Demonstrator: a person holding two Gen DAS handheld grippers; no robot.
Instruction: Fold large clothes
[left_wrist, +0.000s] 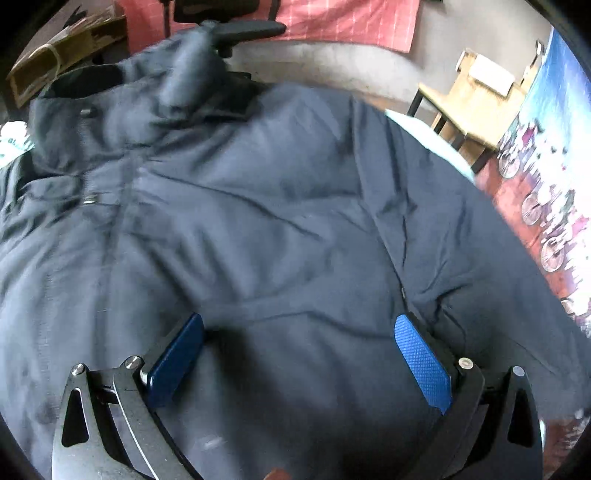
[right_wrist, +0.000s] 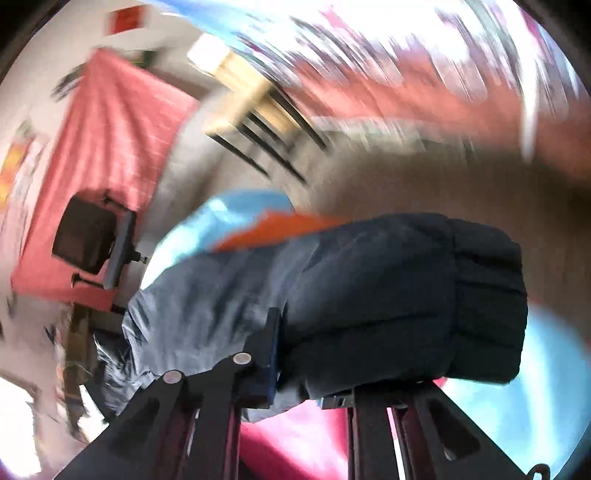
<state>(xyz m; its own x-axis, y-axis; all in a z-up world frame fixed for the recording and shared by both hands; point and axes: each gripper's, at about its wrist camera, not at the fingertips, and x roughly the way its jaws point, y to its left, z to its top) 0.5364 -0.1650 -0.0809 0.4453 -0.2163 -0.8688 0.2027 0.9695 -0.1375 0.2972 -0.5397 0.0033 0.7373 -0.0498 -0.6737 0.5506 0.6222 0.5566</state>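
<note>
A large dark navy padded jacket (left_wrist: 277, 221) lies spread out and fills the left wrist view, its collar (left_wrist: 122, 103) at the upper left. My left gripper (left_wrist: 299, 332) hovers just over the jacket's body, jaws wide apart with blue pads (left_wrist: 424, 365) showing and nothing between them. In the blurred right wrist view my right gripper (right_wrist: 314, 354) is shut on a sleeve of the jacket (right_wrist: 388, 295), whose ribbed cuff (right_wrist: 487, 299) sticks out to the right, lifted above the surface.
A black office chair (left_wrist: 236, 26) stands behind the collar. A wooden table (left_wrist: 469, 96) is at the upper right, against a picture-covered wall (left_wrist: 546, 184). A red cloth (right_wrist: 103, 147) hangs in the background. A light blue and orange sheet (right_wrist: 236, 225) lies under the jacket.
</note>
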